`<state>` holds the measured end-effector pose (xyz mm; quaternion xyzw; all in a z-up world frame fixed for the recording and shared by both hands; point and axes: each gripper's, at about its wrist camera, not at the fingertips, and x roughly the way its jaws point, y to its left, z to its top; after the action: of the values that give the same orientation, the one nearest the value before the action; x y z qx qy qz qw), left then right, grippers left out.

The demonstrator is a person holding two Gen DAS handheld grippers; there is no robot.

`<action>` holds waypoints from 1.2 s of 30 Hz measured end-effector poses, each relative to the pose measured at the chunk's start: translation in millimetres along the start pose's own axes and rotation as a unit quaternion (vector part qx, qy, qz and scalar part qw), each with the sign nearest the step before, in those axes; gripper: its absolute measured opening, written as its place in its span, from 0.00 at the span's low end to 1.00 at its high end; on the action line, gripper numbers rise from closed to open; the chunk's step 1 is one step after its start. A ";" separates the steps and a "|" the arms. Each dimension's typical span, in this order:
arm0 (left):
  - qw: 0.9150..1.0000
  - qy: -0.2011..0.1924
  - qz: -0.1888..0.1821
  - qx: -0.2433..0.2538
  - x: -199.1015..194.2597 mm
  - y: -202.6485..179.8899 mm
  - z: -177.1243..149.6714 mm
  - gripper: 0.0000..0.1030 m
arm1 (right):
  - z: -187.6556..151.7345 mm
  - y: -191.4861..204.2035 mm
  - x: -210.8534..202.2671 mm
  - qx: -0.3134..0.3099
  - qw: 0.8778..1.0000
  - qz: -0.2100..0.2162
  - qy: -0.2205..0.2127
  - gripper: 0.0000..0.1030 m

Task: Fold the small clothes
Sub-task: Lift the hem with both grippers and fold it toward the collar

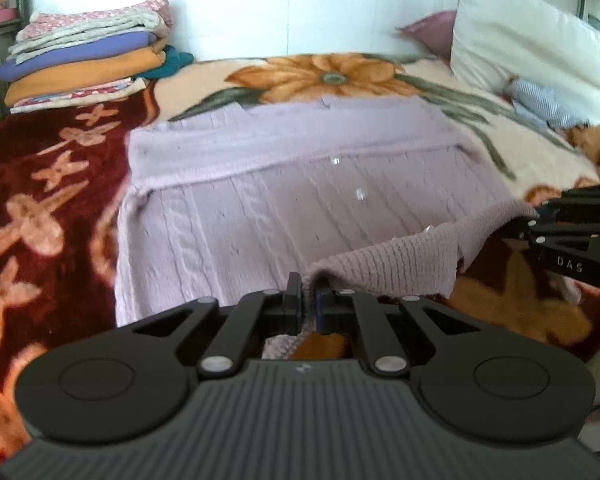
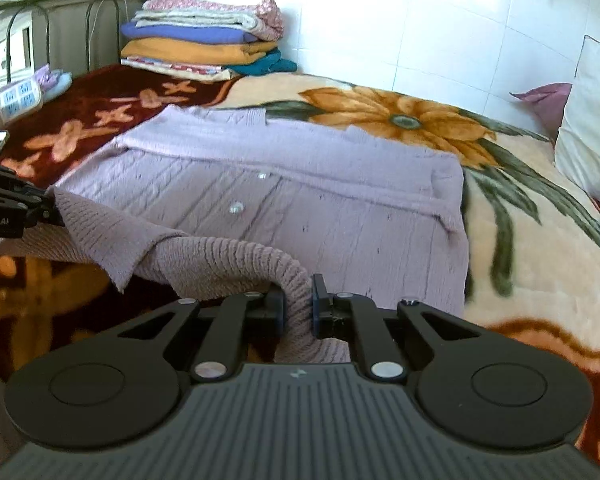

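Note:
A lilac knitted cardigan (image 1: 292, 184) lies flat on the bed, its button front up and its sleeves folded across the far part; it also shows in the right wrist view (image 2: 300, 184). Its ribbed bottom hem (image 1: 396, 264) is lifted off the blanket and hangs between the two grippers. My left gripper (image 1: 309, 300) is shut on the hem's left end. My right gripper (image 2: 299, 304) is shut on the hem's (image 2: 220, 256) right end. The right gripper also shows at the right edge of the left wrist view (image 1: 540, 220), and the left gripper at the left edge of the right wrist view (image 2: 52, 208).
The bed has a floral blanket (image 1: 332, 76), dark red at the left. A stack of folded clothes (image 1: 84, 52) sits at the far left corner. A white pillow (image 1: 528, 44) and loose striped and orange clothes (image 1: 548, 104) lie at the far right. White tiled wall behind.

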<state>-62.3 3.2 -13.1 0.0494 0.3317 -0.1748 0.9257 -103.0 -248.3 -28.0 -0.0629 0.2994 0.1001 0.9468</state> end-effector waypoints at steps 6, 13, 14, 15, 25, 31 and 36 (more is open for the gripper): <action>1.000 -0.007 -0.003 -0.008 2.0 3.6 9.8 0.09 | 17.3 -2.6 0.6 0.006 1.000 0.002 -0.015 0.12; 0.998 0.016 -0.033 -0.043 8.1 11.0 6.5 0.31 | 30.2 -4.0 -1.6 0.008 0.999 0.001 -0.033 0.12; 0.998 0.018 -0.034 -0.047 9.3 11.4 4.9 0.46 | 31.5 -4.2 -2.2 0.008 0.999 0.001 -0.036 0.12; 0.998 0.019 -0.033 -0.048 10.6 10.8 3.1 0.52 | 32.6 -4.5 -2.6 0.009 0.999 0.001 -0.038 0.12; 0.998 0.046 -0.021 -0.027 34.0 -3.6 -12.4 0.55 | 38.1 -4.4 -5.3 0.008 0.999 0.000 -0.047 0.12; 1.000 0.002 0.003 -0.030 19.7 3.3 2.1 0.08 | 43.5 -6.4 -3.5 0.013 0.998 -0.006 -0.058 0.12; 0.999 -0.047 0.017 -0.017 5.9 7.8 33.3 0.08 | 60.8 -12.2 0.2 0.021 0.997 -0.013 -0.080 0.12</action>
<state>-35.4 1.9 8.7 0.0308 0.2896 -0.1553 0.9440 -66.3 -249.2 22.0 -0.0383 0.2241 0.0864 0.9700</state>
